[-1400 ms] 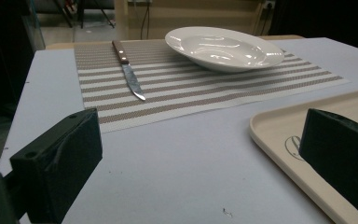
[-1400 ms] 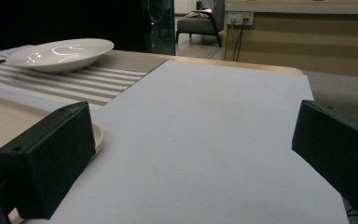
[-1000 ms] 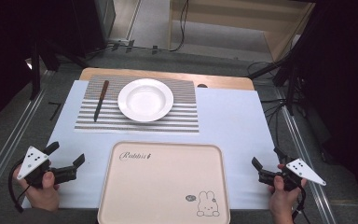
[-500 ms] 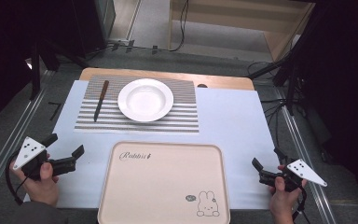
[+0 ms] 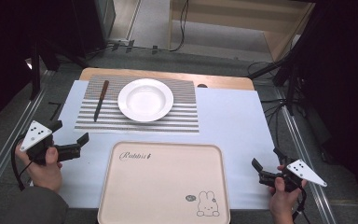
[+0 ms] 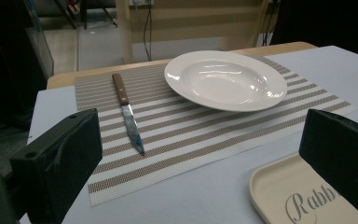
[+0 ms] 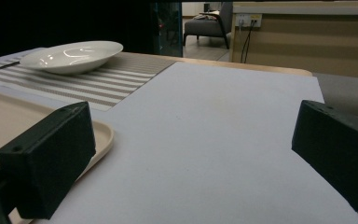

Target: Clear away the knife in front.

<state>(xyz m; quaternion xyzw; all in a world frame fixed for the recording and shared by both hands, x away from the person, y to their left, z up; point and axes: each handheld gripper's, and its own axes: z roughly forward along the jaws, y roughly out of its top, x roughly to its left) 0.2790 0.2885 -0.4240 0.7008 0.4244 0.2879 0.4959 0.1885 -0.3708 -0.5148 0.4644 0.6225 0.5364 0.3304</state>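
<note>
The left tool (image 5: 70, 140), jaws apart and empty, faces the knife (image 6: 127, 112) lying flat on the striped mat (image 6: 205, 135) beside the white plate (image 6: 224, 79) — light, stiff, its thin blade probably slippery, so the wooden handle looks the better hold — while the right tool (image 5: 266, 169) waits open.

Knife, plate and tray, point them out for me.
knife (image 5: 99, 99), high view, middle of its length
plate (image 5: 145, 100), high view, centre of the bowl
tray (image 5: 163, 186), high view, bare middle
</note>
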